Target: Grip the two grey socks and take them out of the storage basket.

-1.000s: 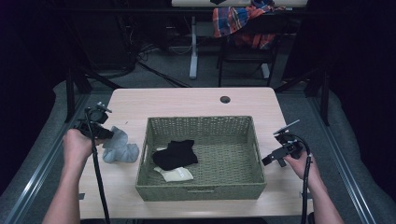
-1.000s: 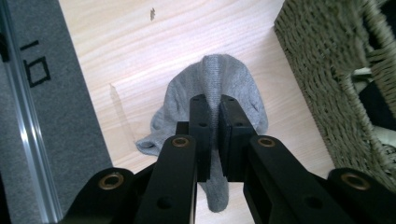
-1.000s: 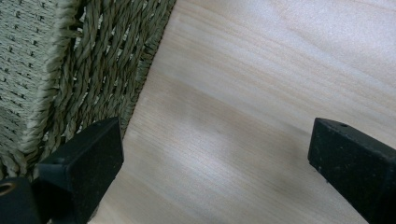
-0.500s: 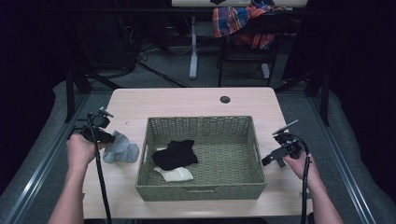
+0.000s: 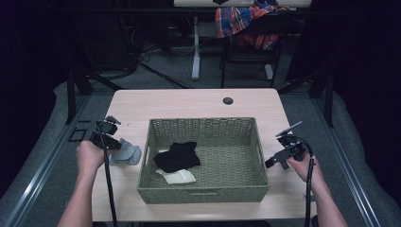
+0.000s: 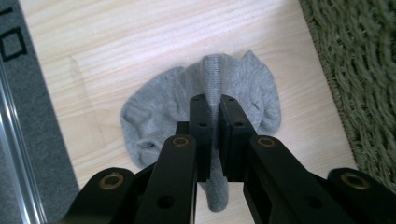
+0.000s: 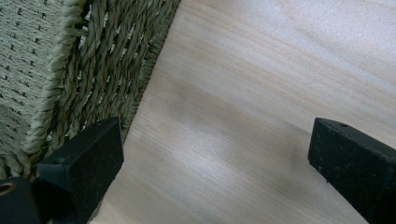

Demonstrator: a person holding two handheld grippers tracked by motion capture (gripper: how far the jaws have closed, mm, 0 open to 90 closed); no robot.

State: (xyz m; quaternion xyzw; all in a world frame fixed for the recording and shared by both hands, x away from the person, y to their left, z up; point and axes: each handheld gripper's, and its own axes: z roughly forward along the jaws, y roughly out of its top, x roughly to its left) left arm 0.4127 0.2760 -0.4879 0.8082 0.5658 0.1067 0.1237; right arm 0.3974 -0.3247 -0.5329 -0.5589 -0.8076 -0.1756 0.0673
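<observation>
A grey sock (image 5: 125, 152) lies crumpled on the table left of the woven basket (image 5: 246, 124). My left gripper (image 5: 112, 144) is shut on a fold of that grey sock (image 6: 163, 105), which bunches up between the closed jaws of the left gripper (image 6: 213, 105). The rest of the sock rests on the wood. Inside the basket lie a black sock (image 5: 178, 156) and a cream sock (image 5: 178, 177). My right gripper (image 5: 270, 163) hovers just right of the basket, open. Between the wide-apart jaws of the right gripper (image 7: 215, 154) there is only bare table.
The basket wall (image 7: 70, 70) stands close to one jaw of the right gripper. A round cable hole (image 5: 228, 100) sits at the table's far edge. A chair with plaid cloth (image 5: 241, 21) stands behind the table. The table's left edge (image 6: 28, 116) runs near the grey sock.
The left hand has dropped toward the table with the grey sock, which now lies spread on the wood. The right hand has stayed put.
</observation>
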